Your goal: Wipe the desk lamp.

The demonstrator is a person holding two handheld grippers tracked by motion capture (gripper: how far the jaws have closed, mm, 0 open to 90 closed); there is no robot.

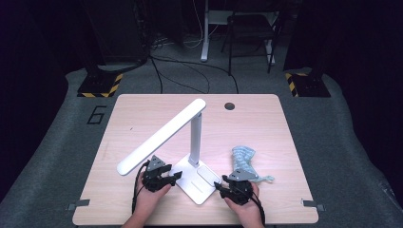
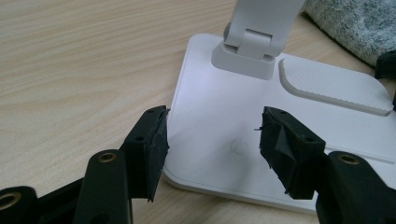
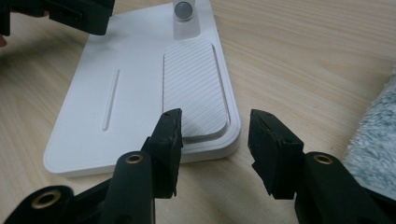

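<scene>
On the wooden bench (image 1: 142, 114), the left claw (image 2: 212, 140) stands released, its 2 jaws straddling the near left corner of the white desk lamp's base (image 2: 219, 116) without pressing it. The lamp (image 1: 164, 135) stands at the bench's middle. The right claw (image 3: 215, 140) gapes released at the base's right corner, gripping nothing. A blue-grey cloth (image 1: 243, 161) lies just beside it, farthest right.

Light wooden bench (image 1: 142, 114) with a round cable hole (image 1: 230, 106), on grey carpet (image 1: 62, 142) marked "6" (image 1: 96, 115). Beyond, dark room; black cables (image 1: 190, 71), a dark chair (image 1: 251, 28), a white desk leg (image 1: 205, 33), yellow-black striped stand bases (image 1: 100, 86).
</scene>
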